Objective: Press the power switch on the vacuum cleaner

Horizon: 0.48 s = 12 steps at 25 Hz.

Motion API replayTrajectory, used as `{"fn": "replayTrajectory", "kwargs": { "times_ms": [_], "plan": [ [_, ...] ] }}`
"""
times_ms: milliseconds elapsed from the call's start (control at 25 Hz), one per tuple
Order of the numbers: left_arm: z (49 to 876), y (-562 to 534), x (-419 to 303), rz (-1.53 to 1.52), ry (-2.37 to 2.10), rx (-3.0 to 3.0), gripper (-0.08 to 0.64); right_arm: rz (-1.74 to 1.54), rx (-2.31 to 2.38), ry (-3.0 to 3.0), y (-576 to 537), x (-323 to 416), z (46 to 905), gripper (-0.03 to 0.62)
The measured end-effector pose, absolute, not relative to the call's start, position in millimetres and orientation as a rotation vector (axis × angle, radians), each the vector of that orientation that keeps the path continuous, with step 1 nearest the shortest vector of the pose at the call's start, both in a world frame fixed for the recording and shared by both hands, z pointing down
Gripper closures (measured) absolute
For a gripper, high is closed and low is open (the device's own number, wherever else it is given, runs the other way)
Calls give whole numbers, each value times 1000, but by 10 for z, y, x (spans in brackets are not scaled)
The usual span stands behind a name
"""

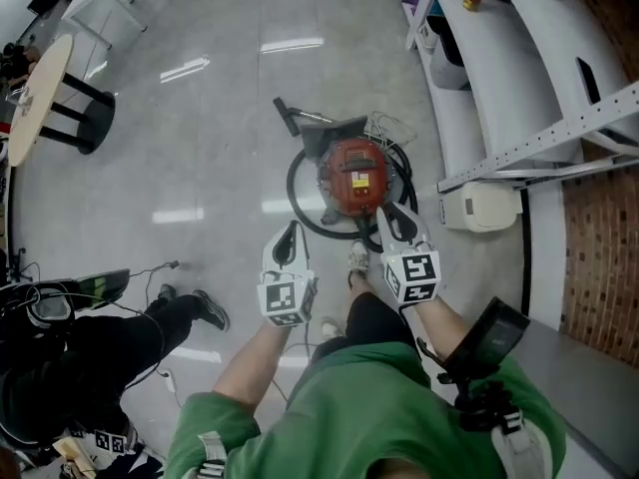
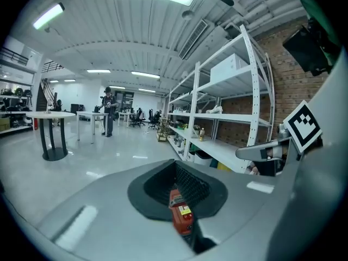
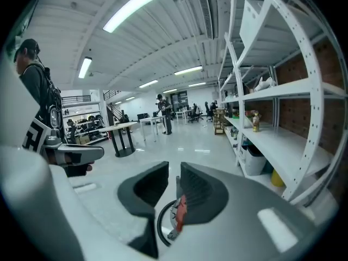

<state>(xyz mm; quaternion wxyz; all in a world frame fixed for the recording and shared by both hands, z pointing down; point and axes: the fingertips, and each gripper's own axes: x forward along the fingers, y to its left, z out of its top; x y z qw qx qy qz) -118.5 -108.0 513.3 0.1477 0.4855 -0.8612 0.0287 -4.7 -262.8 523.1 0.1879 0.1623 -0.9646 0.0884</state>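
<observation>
item: red vacuum cleaner (image 1: 354,175), upright on the pale floor (image 1: 200,148), near the white shelving (image 1: 499,88) at right, black hose (image 1: 298,200) looped round the body, nozzle (image 1: 288,113) lying at the far left. positioned directly ahead of and below both grippers, just beyond the near foot (image 1: 357,257), hence open to a downward push from above. power switch not made out at this size; presumably somewhere on the top face. right gripper (image 1: 394,218): poised over the near right edge of the red body, fingers a narrow slit apart with nothing between them, red casing and hose showing through the gap in the right gripper view; judged the pressing tool, pointed nose-down for meeting the switch with one fingertip. left gripper (image 1: 290,236): off to the near left, clear of the hose loop, fingers drawn together at the tips and empty, red casing visible below them; probably parked aside, out of the way. press not yet made; no contact with the machine visible from either gripper. hazard: fingertip glancing off the rounded top.
</observation>
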Motion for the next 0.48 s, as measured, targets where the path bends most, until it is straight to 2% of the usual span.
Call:
{"fn": "replayTrajectory", "kwargs": {
  "times_ms": [480],
  "plan": [
    [4257, -468, -779, -39, -2591, 1460, 552, 133, 439, -2871, -1972, 370, 4277, 525]
  ]
}}
